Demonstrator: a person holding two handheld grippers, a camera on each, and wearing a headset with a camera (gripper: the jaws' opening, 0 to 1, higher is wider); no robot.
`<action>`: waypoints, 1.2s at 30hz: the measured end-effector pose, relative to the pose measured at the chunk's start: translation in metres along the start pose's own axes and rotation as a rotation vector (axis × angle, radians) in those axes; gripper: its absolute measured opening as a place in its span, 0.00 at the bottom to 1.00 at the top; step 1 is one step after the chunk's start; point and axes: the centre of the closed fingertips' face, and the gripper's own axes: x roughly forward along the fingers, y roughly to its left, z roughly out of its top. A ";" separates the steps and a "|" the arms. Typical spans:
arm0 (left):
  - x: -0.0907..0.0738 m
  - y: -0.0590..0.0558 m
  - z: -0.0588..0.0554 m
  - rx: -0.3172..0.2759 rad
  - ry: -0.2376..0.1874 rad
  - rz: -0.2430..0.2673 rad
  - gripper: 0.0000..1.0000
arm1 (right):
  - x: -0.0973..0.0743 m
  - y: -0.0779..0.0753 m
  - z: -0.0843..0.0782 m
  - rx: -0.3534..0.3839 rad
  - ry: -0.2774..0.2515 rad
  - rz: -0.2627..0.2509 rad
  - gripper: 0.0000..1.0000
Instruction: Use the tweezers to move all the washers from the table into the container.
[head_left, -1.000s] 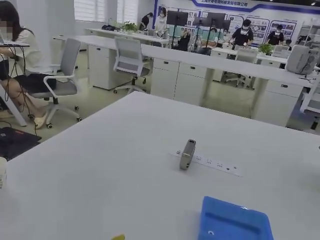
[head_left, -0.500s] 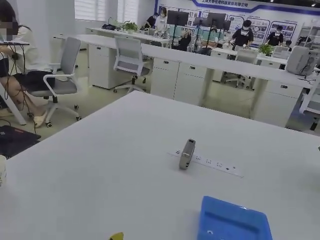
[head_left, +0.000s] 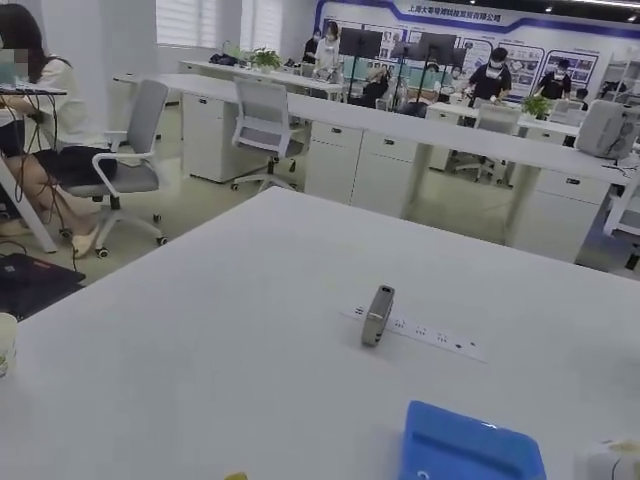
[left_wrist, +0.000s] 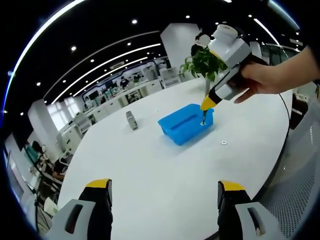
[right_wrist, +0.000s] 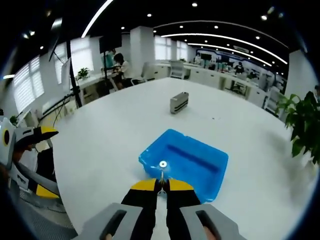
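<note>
I see a washer (right_wrist: 162, 164) pinched in the tweezers (right_wrist: 161, 177) at frame centre, over the container (right_wrist: 200, 167). My right gripper (right_wrist: 161, 186) clamps the tweezers; my left gripper (left_wrist: 165, 184) gapes empty. A second washer (left_wrist: 223, 143) lies on the table (left_wrist: 145, 165), right of the container.

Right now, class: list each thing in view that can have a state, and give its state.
Left gripper: open, holding nothing.
Right gripper: shut on the tweezers.
Tweezers: tips pinching the held washer.
Held washer: over the container.
Loose washer: flat on the table, apart from the container.
Container: upright, open-topped.
</note>
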 end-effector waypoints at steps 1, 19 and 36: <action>0.000 0.000 0.000 0.000 0.000 -0.002 0.89 | 0.001 -0.001 0.004 -0.003 -0.004 -0.001 0.02; 0.001 0.000 -0.003 -0.005 0.016 -0.001 0.89 | 0.033 -0.014 0.036 -0.084 -0.019 -0.018 0.02; 0.001 0.001 -0.005 -0.006 0.031 0.000 0.88 | 0.064 -0.015 -0.003 -0.072 0.084 -0.011 0.02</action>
